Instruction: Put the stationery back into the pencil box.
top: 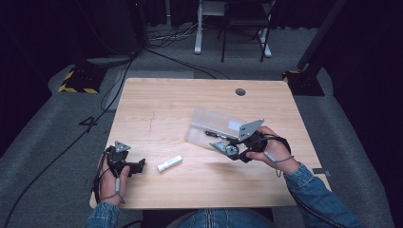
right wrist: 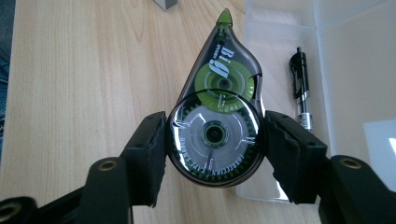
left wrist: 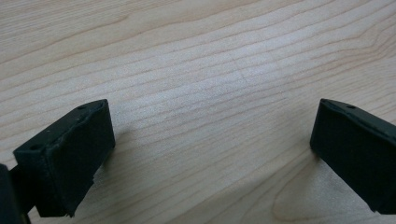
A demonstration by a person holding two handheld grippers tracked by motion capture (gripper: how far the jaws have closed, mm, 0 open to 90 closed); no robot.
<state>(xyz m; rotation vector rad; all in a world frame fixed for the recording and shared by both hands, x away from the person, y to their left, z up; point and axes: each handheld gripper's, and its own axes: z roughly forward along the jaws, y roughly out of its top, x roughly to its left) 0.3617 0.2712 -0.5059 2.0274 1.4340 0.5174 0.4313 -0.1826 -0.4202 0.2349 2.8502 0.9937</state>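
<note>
The right gripper (right wrist: 215, 140) has its jaws pressed on both sides of a correction tape dispenser (right wrist: 217, 116), holding it over the near edge of an open clear plastic case (top: 216, 124) right of the bench's (top: 161, 104) middle; a black pen (right wrist: 301, 88) lies in the case. The left gripper (left wrist: 212, 154) rests at the near left corner, jaws wide apart over bare wood. A white eraser (top: 169, 164) lies between the grippers

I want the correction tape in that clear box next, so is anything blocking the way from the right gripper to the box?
Nothing visible: the correction tape sits at the clear box's open edge; a black pen lies inside.
</note>
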